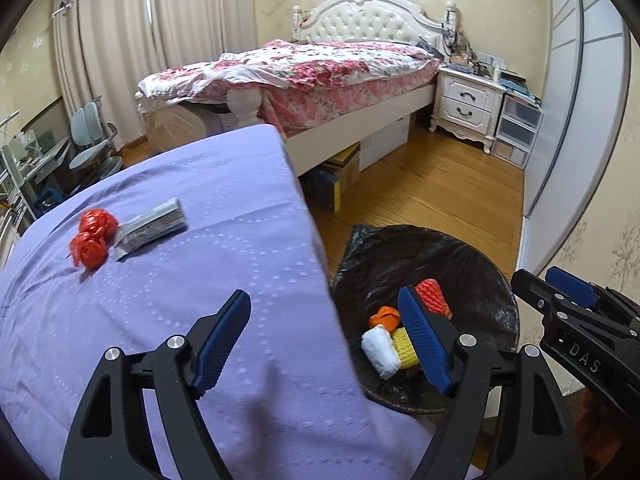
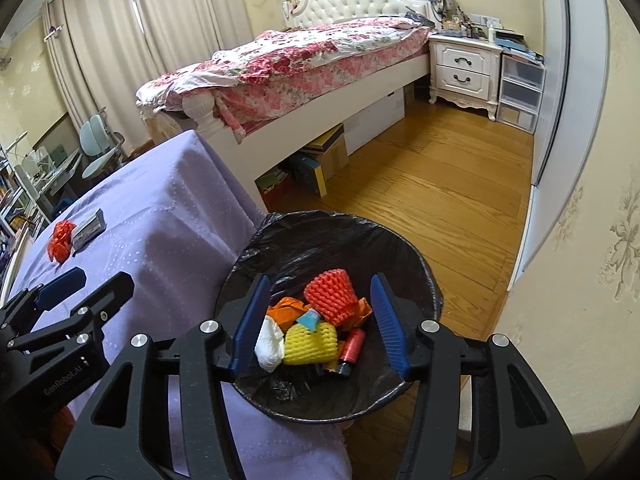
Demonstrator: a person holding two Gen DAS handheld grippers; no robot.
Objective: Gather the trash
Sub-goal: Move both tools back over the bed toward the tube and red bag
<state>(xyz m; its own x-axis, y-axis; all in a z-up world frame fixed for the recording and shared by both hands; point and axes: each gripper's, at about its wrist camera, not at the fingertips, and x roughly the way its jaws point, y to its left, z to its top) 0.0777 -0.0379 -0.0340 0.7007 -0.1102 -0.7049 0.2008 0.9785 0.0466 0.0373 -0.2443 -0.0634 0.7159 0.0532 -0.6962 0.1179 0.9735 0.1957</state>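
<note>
My right gripper [image 2: 318, 326] is angled down directly above the trash bin [image 2: 434, 292], jaws part-open w/ nothing between the pads. Inside the bin: red foam net [image 2: 330, 294], yellow foam net [image 2: 310, 344], white wad [image 2: 270, 344], orange scraps [image 2: 286, 310], small red roll [image 2: 352, 344]. My left gripper [image 1: 326, 338] is angled down over the purple tablecloth [image 1: 180, 300] edge just left of the bin, jaws wide, empty. Still on the cloth, well left of the bin: two red wads [image 1: 93, 238] touching a grey wrapper [image 1: 154, 228].

Red crumpled wrappers [image 1: 93, 236] touch packet [image 1: 154, 228] on tablecloth [image 1: 224, 184].
</note>
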